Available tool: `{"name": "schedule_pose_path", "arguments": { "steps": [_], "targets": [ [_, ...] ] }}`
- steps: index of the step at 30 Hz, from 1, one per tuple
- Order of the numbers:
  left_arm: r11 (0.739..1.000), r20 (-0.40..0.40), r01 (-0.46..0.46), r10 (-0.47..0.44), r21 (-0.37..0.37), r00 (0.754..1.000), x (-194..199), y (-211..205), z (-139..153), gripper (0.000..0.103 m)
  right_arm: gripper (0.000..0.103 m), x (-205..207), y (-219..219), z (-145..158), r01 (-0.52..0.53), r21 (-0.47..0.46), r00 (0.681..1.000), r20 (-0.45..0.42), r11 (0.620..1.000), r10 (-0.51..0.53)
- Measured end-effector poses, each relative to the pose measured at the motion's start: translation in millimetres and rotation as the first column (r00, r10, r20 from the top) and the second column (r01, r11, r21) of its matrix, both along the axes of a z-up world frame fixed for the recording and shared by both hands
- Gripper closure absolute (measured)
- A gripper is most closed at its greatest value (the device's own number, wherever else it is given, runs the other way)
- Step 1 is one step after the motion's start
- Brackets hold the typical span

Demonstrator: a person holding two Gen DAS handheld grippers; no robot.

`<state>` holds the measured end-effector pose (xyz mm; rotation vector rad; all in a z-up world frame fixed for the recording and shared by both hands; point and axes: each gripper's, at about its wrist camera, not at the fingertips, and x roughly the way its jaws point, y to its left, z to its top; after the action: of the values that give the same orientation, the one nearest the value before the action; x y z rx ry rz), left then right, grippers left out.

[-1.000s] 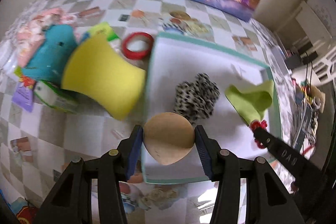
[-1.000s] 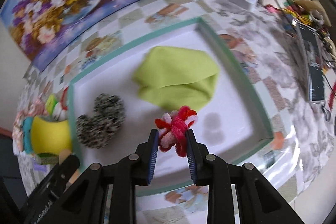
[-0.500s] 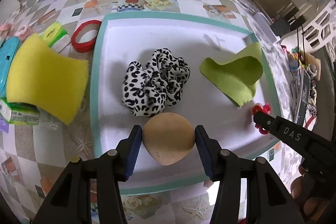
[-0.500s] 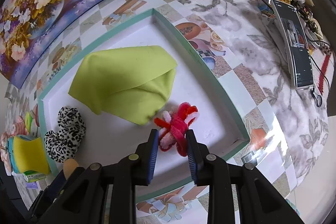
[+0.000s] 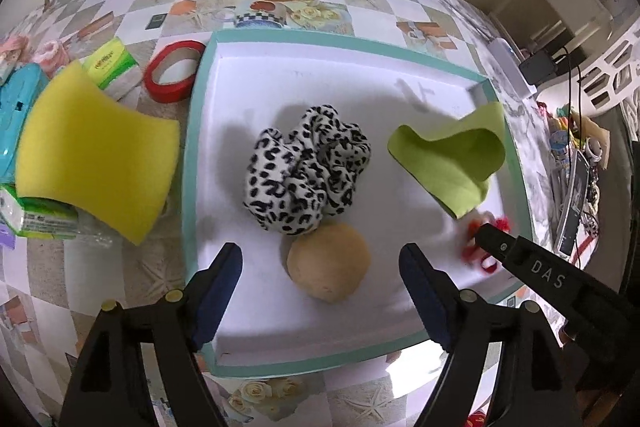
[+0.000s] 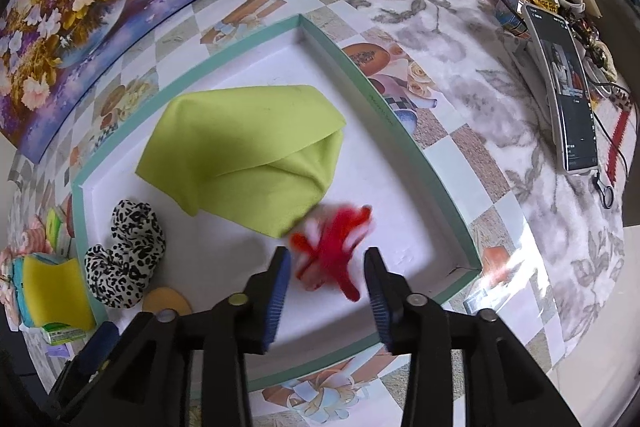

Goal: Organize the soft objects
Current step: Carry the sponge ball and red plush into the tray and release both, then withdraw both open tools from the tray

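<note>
The tan sponge puff (image 5: 329, 261) lies on the white floor of the teal-rimmed tray (image 5: 191, 147), touching the near edge of the leopard-print scrunchie (image 5: 306, 171). Your left gripper (image 5: 320, 291) has just been opening: its jaws stand spread wide, with clear gaps to the puff on both sides, so it looks let go where you wanted it, beside the other soft things.

The red and white pipe-cleaner bundle (image 6: 332, 247) sits blurred in the tray's near right part, just off the corner of the folded green cloth (image 6: 248, 155). Your right gripper (image 6: 326, 275) has also just been opening; its pads stand apart on either side of the bundle, and the blur suggests it is dropping free rather than pinched.

Four soft items now share the tray. Outside it to the left, the yellow sponge (image 5: 96, 155) rests across a green packet (image 5: 40, 215), with the red tape ring (image 5: 174, 71) nearby; the sponge looks like your likely next pick.
</note>
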<state>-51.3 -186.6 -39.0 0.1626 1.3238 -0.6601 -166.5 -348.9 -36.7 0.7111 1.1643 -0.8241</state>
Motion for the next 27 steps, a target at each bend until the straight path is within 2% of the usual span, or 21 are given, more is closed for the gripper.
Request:
{"name": "schedule_pose_path", "arguments": {
  "steps": [2, 6, 11, 18, 21, 24, 27],
  "targets": [
    [1.000, 0.012, -0.013, 0.013, 0.006, 1.000, 2, 1, 2, 0.014, 0.051, -1, -1, 0, 0.007, -0.003, 1.000, -0.005, 1.000, -0.007],
    [0.999, 0.034, -0.041, 0.040, 0.009, 0.999, 6, 5, 5, 0.012, 0.046, -1, -2, 0, 0.013, -0.006, 1.000, -0.013, 1.000, -0.013],
    [0.997, 0.060, -0.071, 0.071, -0.003, 0.996, 11, 11, 11, 0.012, 0.035, 0, -1, 1, 0.012, -0.011, 1.000, -0.012, 1.000, -0.012],
    [0.989, 0.103, -0.148, 0.146, 0.008, 0.984, 19, 26, 21, 0.011, 0.031, 2, -1, 3, 0.002, -0.022, 1.000, -0.022, 1.000, -0.003],
    [0.984, 0.101, -0.180, 0.179, -0.005, 0.979, 23, 34, 26, 0.011, 0.016, 4, 0, 4, -0.010, -0.027, 1.000, -0.018, 1.000, 0.010],
    [0.978, 0.097, -0.207, 0.207, -0.011, 0.973, 26, 40, 28, 0.011, 0.013, 7, 2, 6, -0.025, -0.042, 1.000, -0.019, 0.999, 0.025],
    [0.971, 0.099, -0.240, 0.239, -0.009, 0.966, 29, 48, 30, 0.011, 0.002, 9, 3, 6, -0.036, -0.050, 0.999, -0.022, 0.998, 0.035]
  ]
}}
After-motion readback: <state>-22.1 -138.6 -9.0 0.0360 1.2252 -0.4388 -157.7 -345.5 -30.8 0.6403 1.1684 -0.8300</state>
